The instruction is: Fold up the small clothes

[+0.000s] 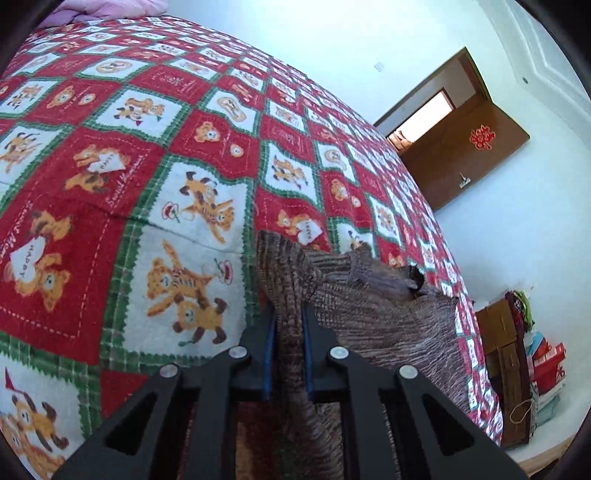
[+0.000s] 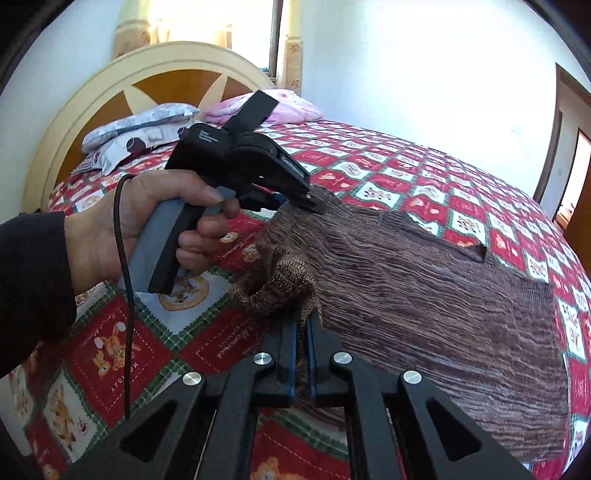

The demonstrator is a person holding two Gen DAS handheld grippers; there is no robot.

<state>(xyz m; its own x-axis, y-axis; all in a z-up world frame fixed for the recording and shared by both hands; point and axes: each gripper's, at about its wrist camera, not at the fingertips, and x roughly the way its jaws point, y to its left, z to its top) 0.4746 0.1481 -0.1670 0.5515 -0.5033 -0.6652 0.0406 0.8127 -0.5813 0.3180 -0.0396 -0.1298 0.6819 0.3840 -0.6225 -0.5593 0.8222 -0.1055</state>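
Brown knit top (image 2: 424,288) is lying on the bed (image 2: 461,173); left gripper (image 2: 314,201) and right gripper (image 2: 302,334) fingers are pinching its edge, starting a fold. Next: carrying that edge across together.

I see bright daylight from the window (image 2: 275,35) blowing out; edges bend and darken, details slightly soft.

The black two-finger left gripper (image 1: 289,325) points downward, its blue-padded jaws pinched on brown ribbed knit fabric (image 2: 424,288). The bare left hand (image 2: 147,229), dark-sleeved, grips its grey handle. The black right gripper (image 2: 303,332) likewise clamps the fabric's edge.
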